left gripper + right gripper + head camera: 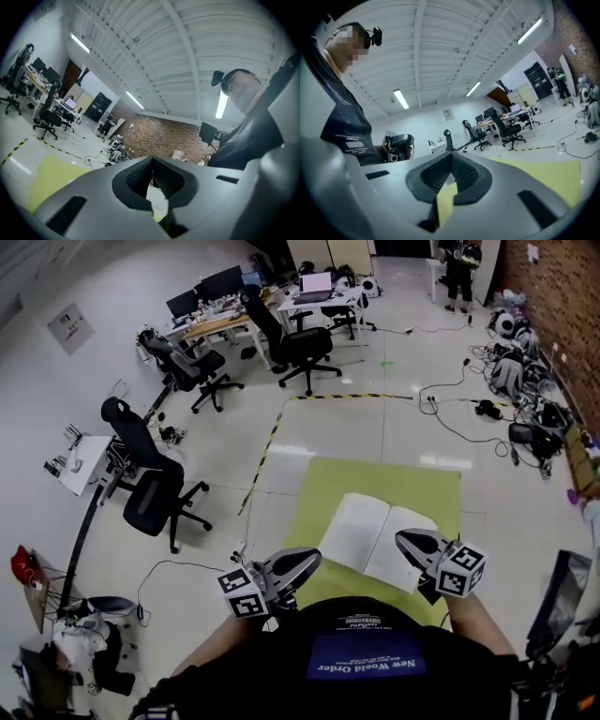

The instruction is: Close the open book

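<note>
An open book (375, 538) lies with its white pages up on a yellow-green tabletop (412, 486), close in front of me. My left gripper (312, 559) sits just left of the book's near left corner, pointing toward it with its jaws together. My right gripper (403, 540) hovers at the near right edge of the right-hand page, also closed with nothing in it. In the left gripper view the ribbed pads (140, 176) meet at their tips, and a strip of white page shows below them. In the right gripper view the right gripper (451, 157) is closed over the yellow-green surface (548, 174).
Black office chairs (155, 488) (302, 345) and desks with monitors (220, 310) stand on the white floor beyond the table. Yellow-black tape (267, 442) runs along the floor. Cables and bags (511, 371) lie by the brick wall. A person (459, 273) stands far off.
</note>
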A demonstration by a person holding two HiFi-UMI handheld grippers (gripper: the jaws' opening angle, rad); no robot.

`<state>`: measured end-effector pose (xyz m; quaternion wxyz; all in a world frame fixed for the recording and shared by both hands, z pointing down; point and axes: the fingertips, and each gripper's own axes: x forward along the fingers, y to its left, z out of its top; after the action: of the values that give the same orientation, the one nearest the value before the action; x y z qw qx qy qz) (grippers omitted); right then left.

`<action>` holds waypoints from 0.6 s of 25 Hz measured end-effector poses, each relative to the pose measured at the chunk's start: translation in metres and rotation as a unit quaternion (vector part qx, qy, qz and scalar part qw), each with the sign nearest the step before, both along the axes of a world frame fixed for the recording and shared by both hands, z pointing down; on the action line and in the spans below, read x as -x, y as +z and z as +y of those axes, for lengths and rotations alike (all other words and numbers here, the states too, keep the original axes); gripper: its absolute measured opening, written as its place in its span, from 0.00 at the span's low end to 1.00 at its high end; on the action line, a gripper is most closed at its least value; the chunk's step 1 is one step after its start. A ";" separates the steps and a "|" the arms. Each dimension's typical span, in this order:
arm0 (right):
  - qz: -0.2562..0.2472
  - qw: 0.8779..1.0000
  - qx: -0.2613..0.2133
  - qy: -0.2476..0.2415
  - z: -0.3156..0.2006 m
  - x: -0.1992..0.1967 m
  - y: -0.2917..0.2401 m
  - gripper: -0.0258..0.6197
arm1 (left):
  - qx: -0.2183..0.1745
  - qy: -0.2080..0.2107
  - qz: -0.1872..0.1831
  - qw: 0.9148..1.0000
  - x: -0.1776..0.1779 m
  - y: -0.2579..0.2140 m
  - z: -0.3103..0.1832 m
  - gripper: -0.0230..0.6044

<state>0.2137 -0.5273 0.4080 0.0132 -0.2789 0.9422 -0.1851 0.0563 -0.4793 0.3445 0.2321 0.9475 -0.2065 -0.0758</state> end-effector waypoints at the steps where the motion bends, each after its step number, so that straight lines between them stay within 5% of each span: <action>1: -0.001 1.000 0.003 0.002 0.000 0.004 0.002 0.02 | 0.004 0.002 -0.001 1.000 0.004 0.002 -0.002 0.05; 15: 0.031 0.988 0.071 0.130 0.010 0.020 0.038 0.02 | -0.003 0.150 0.033 0.988 0.010 0.040 -0.051 0.05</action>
<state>0.1942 -0.5169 0.4457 -0.0123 -0.4052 0.8821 -0.2397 0.0460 -0.5303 0.3848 0.2450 0.9653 -0.0541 -0.0719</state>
